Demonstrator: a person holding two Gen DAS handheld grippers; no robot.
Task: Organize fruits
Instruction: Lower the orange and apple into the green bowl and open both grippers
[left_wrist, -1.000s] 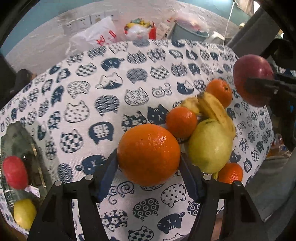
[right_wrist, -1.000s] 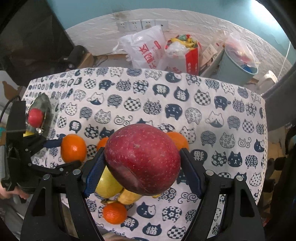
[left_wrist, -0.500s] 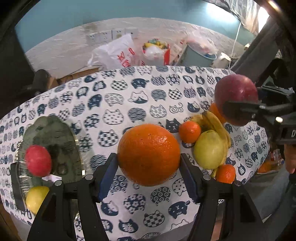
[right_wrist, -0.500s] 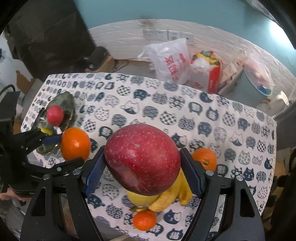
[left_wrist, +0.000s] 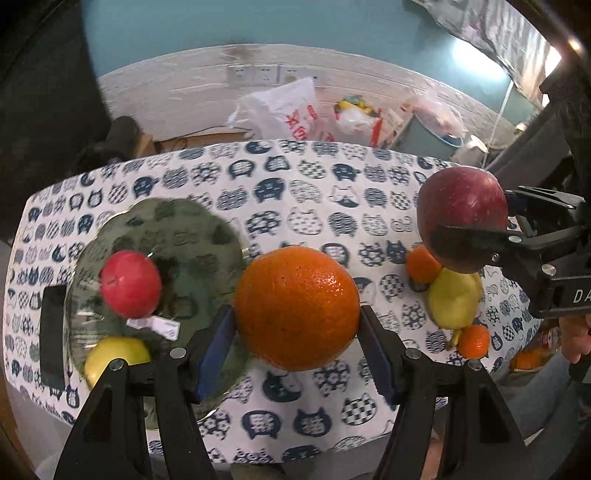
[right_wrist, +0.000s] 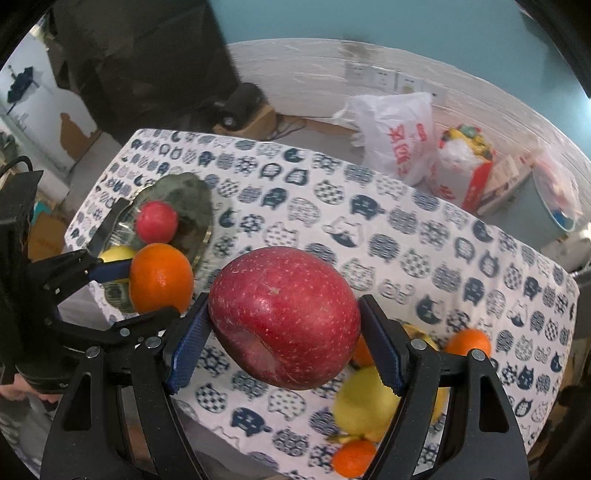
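Above the cat-print tablecloth (left_wrist: 303, 206), both grippers are carrying fruit.
The left gripper (left_wrist: 297, 332) is clasping an orange (left_wrist: 297, 308); the right gripper (right_wrist: 284, 341) is gripping a red apple (right_wrist: 284, 319).

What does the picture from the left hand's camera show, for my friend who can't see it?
The left gripper holds a big orange above a table covered in a cat-print cloth. To the left sits a glass plate with a small red fruit and a yellow fruit. On the right, the right gripper holds a red apple over more fruit.
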